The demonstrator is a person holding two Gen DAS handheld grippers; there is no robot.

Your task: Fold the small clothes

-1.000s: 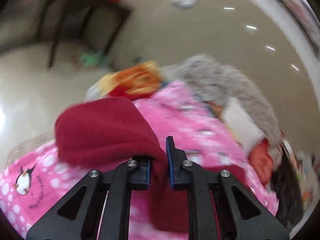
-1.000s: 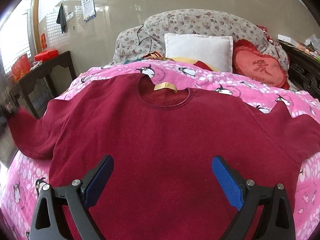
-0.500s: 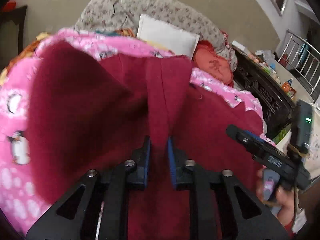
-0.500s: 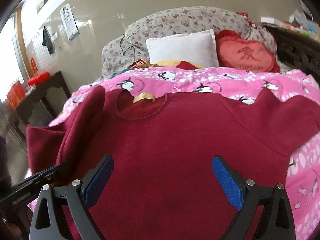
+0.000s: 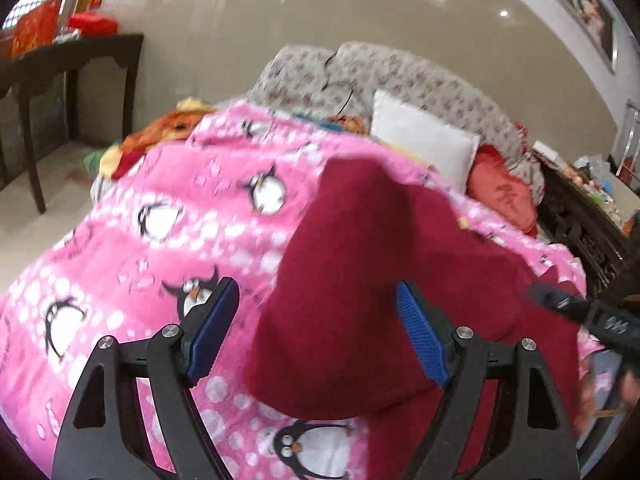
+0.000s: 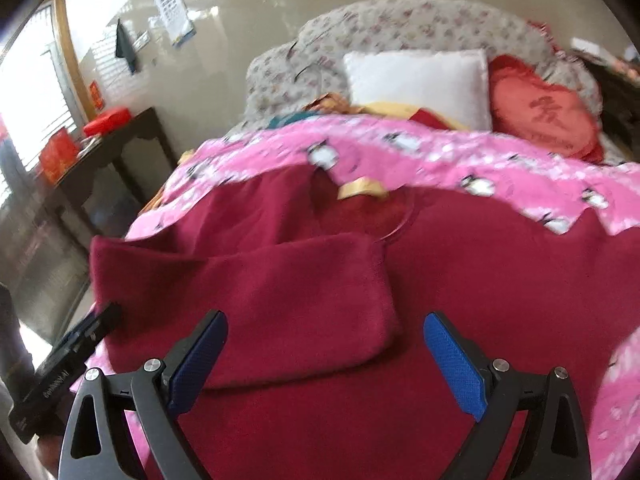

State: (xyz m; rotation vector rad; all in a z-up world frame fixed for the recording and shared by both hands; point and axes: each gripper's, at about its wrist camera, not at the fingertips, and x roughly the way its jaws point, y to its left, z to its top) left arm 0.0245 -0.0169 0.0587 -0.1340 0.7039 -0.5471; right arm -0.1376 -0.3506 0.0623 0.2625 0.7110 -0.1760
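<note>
The dark red fleece sweatshirt (image 6: 460,300) is lying flat on the pink penguin-print blanket (image 5: 168,232), collar toward the pillows. Its folded-in sleeve (image 6: 248,292) is running crosswise, reaching toward the blanket's left edge. The left gripper (image 5: 316,332) and right gripper (image 6: 324,364) are hanging open, empty. The right-side sleeve is lying unfolded, nearer the right gripper.

Left gripper (image 5: 316,332): black skeletal frame with triangular cut-outs, silver round-head screws at the joints, two fingers faced with ribbed blue pads (image 5: 212,330). Right gripper (image 6: 326,364): same black frame, silver screws, blue textured pads (image 6: 456,364). Black handle body with pale lettering and a blurred patch of skin at the right edge of the left view.
</note>
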